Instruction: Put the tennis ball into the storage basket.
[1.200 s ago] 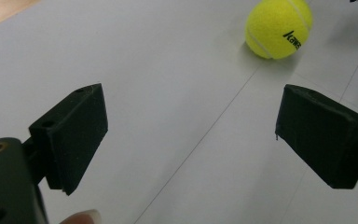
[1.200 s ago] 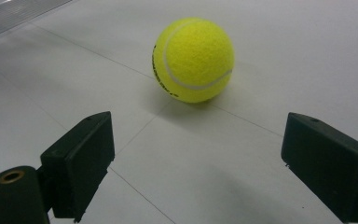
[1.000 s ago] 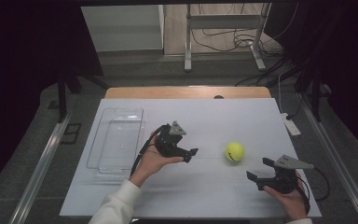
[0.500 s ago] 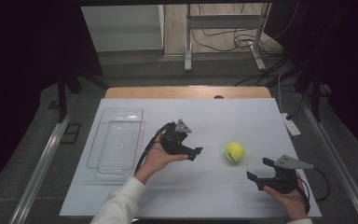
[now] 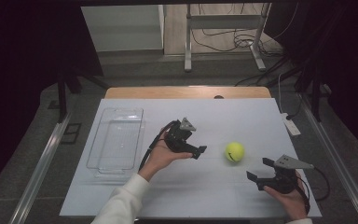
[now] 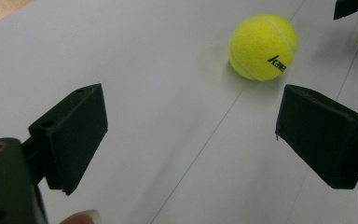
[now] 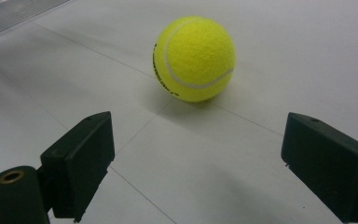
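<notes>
A yellow tennis ball (image 5: 234, 151) lies on the white table (image 5: 242, 116), right of centre. My left gripper (image 5: 196, 145) is held just left of the ball, open, its jaws pointing toward it with a small gap between. In the left gripper view the ball (image 6: 263, 46) lies ahead and to the right of the empty left gripper (image 6: 191, 135). My right gripper (image 5: 260, 170) hovers near the front right, open, aimed at the ball from the near side. In the right gripper view the ball (image 7: 195, 58) sits ahead of the wide, empty right gripper (image 7: 200, 168).
A clear plastic tray (image 5: 116, 140) stands empty at the table's left side. A small white device (image 5: 290, 125) lies at the right edge. A jaw of the right gripper (image 6: 354, 7) peeks into the top right of the left gripper view.
My left gripper has moved to the right, closer to the ball. The ball and the right gripper have stayed where they were.
</notes>
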Available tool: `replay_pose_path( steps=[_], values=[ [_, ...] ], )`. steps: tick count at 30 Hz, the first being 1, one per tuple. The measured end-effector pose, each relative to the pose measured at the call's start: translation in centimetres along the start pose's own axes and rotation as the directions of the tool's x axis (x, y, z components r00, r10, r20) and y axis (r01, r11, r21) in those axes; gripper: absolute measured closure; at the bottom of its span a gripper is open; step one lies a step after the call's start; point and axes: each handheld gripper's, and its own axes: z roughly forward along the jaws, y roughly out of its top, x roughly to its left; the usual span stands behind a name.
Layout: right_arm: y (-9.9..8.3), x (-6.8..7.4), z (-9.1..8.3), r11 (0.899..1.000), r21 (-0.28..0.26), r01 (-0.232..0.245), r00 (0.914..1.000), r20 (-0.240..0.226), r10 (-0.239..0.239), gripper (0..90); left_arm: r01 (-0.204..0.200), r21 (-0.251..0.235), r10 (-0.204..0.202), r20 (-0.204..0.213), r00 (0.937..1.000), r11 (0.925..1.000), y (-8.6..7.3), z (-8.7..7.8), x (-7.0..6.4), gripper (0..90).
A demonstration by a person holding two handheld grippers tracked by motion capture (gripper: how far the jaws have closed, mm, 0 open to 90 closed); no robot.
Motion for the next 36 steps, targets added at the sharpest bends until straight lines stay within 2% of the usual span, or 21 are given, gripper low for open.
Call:
replay_pose_path(
  steps=[14, 27, 36],
  values=[
    [0.0, 0.0, 0.0, 1.0, 0.004, -0.002, 1.0, 0.0, 0.002, 9.6, 0.003, 0.002, -0.003, 0.023, 0.9997, 1.0, 1.0, 1.0, -0.2, 9.8],
    [0.0, 0.0, 0.0, 1.0, 0.004, -0.003, 1.0, -0.002, 0.003, 9.5, -0.019, 0.012, 0.018, 0.036, 0.9992, 0.9998, 2.1, 1.8, -0.7, 9.8],
    [0.0, 0.0, 0.0, 1.0, 0.004, -0.002, 1.0, -0.002, 0.002, 9.6, -0.013, 0.013, 0.012, 0.054, 0.9985, 0.9998, 2.6, 2.5, -0.8, 9.8]
  ],
)
